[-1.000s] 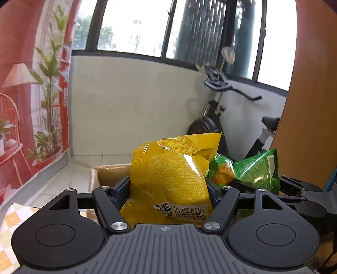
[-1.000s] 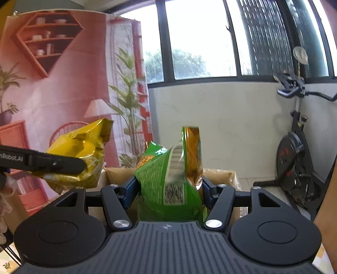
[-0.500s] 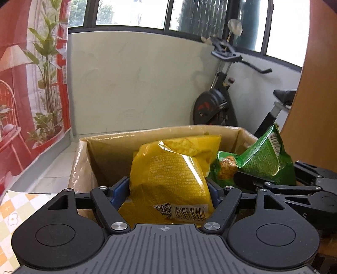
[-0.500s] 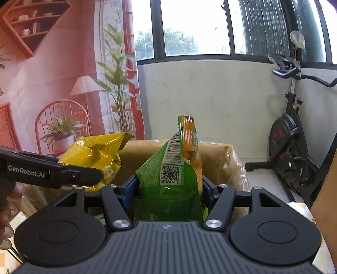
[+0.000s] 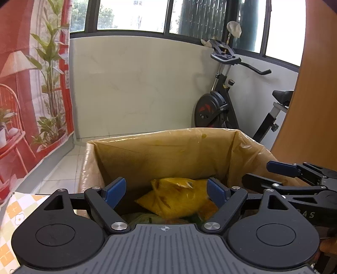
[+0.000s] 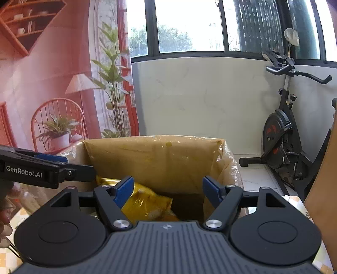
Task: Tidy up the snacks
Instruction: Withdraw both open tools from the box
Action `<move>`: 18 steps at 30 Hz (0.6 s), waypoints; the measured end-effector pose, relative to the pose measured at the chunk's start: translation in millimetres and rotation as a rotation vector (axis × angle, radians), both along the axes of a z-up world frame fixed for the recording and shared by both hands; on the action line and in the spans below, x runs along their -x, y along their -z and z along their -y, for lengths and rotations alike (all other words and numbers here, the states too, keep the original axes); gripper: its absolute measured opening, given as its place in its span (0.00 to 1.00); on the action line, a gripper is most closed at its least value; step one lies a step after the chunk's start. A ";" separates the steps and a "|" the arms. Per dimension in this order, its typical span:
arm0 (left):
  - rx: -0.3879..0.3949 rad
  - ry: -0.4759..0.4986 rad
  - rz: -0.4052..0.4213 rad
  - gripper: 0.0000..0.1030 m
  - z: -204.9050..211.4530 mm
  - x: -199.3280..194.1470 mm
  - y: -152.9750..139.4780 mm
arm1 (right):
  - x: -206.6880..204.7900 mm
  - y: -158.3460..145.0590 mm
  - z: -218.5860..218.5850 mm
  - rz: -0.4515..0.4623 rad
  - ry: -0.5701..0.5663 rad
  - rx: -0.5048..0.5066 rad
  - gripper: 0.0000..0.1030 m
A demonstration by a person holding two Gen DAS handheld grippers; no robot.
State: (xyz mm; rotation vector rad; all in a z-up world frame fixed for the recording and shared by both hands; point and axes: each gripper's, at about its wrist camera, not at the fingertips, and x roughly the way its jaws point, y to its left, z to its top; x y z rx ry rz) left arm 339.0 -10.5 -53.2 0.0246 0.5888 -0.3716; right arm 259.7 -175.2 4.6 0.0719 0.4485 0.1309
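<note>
Inside the plastic-lined cardboard box (image 5: 168, 151), item one: yellow snack bag (image 5: 179, 196), lying loose at the bottom. Above the box we hold the left tool (image 5: 166, 190), jaws just opened, spread, nothing between; beside it the right tool (image 6: 168, 188), likewise just opened, spread and empty

Daylit windows (image 5: 134, 14) above a white wall (image 5: 137, 88); exercise bike (image 6: 282, 139) right.

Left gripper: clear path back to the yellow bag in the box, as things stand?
Probably yes. The left gripper hangs open over the box, with the yellow bag lying right below, between its fingers. Nothing covers the bag.
</note>
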 end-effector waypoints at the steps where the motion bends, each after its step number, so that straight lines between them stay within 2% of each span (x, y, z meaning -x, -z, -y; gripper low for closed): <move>1: -0.001 -0.002 0.003 0.83 -0.8 3.4 -2.7 | 3.9 -2.0 0.2 0.003 0.001 -0.005 0.73; 9: 0.009 -0.014 0.053 0.83 -22.1 40.5 -26.8 | 43.8 -23.2 -0.8 0.047 -0.006 -0.041 0.73; 18: 0.014 -0.076 0.134 0.83 -56.9 72.3 -58.2 | 89.0 -45.5 -3.4 0.110 -0.014 -0.073 0.73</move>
